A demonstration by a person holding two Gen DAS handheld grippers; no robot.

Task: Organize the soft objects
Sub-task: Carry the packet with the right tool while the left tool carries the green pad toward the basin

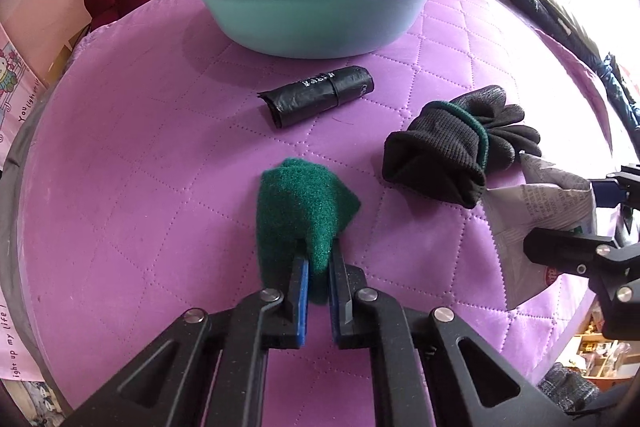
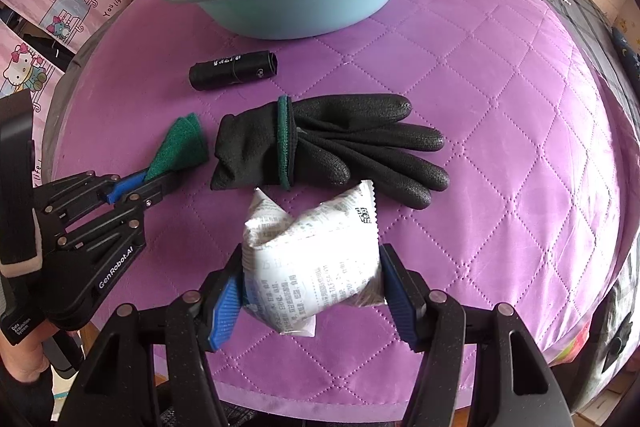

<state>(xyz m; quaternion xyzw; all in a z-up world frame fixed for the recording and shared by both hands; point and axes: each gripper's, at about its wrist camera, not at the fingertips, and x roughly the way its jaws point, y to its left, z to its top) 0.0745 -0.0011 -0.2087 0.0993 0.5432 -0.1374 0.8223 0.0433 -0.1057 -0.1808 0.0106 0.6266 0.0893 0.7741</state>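
A: What's the biggest thing here?

B: The purple quilted bed cover [image 2: 500,115]. On it at twelve o'clock sits the round teal plastic basin [image 2: 280,7], already holding crumpled clear bags and paper scraps.

A: And the loose items?

B: In the right wrist view, the black knitted work glove with a green cuff band [image 2: 332,147] lies flat at centre, fingers pointing to three o'clock. The black roll of plastic bags [image 2: 234,70] lies between it and the basin, toward eleven o'clock.

A: What's held?

B: The right hand-held gripper [image 2: 312,291] is clenched on the white printed foil snack pouch [image 2: 316,259], at six o'clock, squeezing its two sides. The left hand-held gripper [image 1: 318,267] pinches the folded dark green scouring pad [image 1: 300,211] by its near edge, at nine o'clock of the glove.

A: How will they handle?

B: Probably all light. The pouch looks puffy and slick, so a side grip may slip; the pad is limp and coarse, so it should stay put. I'd take the floppy glove at its bunched cuff.
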